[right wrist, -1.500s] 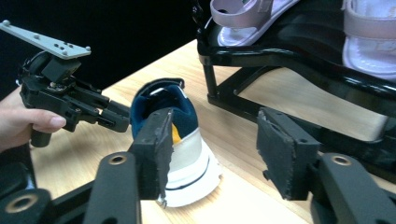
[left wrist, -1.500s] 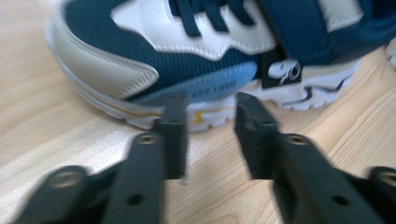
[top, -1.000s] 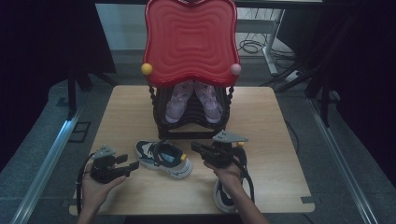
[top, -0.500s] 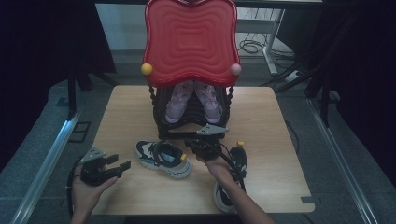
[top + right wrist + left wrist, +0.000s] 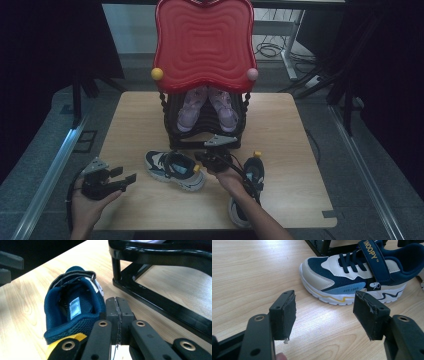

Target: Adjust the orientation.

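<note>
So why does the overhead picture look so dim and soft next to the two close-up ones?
The high view is darker and grainier, its surroundings near black. The left gripper view is bright and sharp on the sneaker, with pale glare on the table. The right gripper view blurs the black rack.

The high view looks forward and down from above the person's side, taking in the whole desk (image 5: 150,115) with the navy sneaker (image 5: 175,169) at its near middle. The left gripper view sits low and close, looking between its parted pads across the desk (image 5: 249,270) at that sneaker's (image 5: 352,282) side. The right gripper view, closer still, looks from just behind the sneaker's (image 5: 72,312) heel, its pads pressed together; all three views share this sneaker.
</note>
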A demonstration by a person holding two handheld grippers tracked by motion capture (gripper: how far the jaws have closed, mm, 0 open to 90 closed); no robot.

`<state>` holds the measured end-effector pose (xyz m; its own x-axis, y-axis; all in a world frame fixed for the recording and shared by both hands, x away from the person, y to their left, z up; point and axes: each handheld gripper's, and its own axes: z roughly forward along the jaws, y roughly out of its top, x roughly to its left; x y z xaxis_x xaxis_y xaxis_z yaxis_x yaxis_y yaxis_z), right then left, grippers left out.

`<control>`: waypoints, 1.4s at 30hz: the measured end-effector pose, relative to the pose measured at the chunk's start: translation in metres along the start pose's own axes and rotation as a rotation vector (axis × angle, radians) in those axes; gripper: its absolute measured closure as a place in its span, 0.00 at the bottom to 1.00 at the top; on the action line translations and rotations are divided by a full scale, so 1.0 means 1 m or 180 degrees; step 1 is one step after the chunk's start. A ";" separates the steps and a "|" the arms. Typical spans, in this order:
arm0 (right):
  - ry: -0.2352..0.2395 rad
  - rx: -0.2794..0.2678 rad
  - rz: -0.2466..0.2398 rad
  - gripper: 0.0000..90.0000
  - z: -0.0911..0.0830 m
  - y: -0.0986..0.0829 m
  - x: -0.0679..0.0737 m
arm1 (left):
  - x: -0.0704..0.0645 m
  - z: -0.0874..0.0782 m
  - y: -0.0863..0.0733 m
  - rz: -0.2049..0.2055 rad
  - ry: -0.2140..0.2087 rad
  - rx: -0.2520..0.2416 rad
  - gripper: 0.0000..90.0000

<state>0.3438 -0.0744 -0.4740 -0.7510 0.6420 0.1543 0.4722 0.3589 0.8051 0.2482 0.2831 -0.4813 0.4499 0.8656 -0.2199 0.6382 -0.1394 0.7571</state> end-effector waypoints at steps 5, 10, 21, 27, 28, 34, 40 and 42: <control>0.0003 0.0107 -0.0125 1.00 0.001 -0.003 0.008 | 0.000 -0.002 0.000 0.0001 -0.0021 0.0005 0.39; 0.0092 0.0150 -0.0205 1.00 -0.001 -0.005 0.017 | 0.002 -0.002 0.000 -0.0026 -0.0012 -0.0001 0.38; 0.0233 0.0177 -0.0276 1.00 -0.005 -0.012 0.033 | 0.007 -0.001 -0.003 -0.0066 -0.0029 0.0021 0.39; 0.0312 0.0210 -0.0304 1.00 -0.005 -0.015 0.042 | 0.006 0.001 -0.003 -0.0061 -0.0031 0.0045 0.39; 0.0326 0.0216 -0.0311 1.00 -0.006 -0.015 0.043 | 0.006 0.001 -0.003 -0.0061 -0.0031 0.0045 0.39; 0.0393 0.0202 -0.0340 1.00 -0.005 -0.017 0.051 | 0.008 0.000 -0.004 -0.0075 -0.0013 0.0051 0.39; 0.0491 0.0212 -0.0388 1.00 -0.001 -0.020 0.062 | 0.009 0.000 -0.004 -0.0082 -0.0014 0.0071 0.39; 0.0500 0.0216 -0.0387 1.00 -0.001 -0.021 0.063 | 0.009 0.000 -0.004 -0.0079 -0.0015 0.0077 0.39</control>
<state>0.2861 -0.0415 -0.4807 -0.8646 0.4796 0.1500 0.3997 0.4756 0.7836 0.2498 0.2916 -0.4870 0.4366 0.8667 -0.2413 0.6640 -0.1295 0.7364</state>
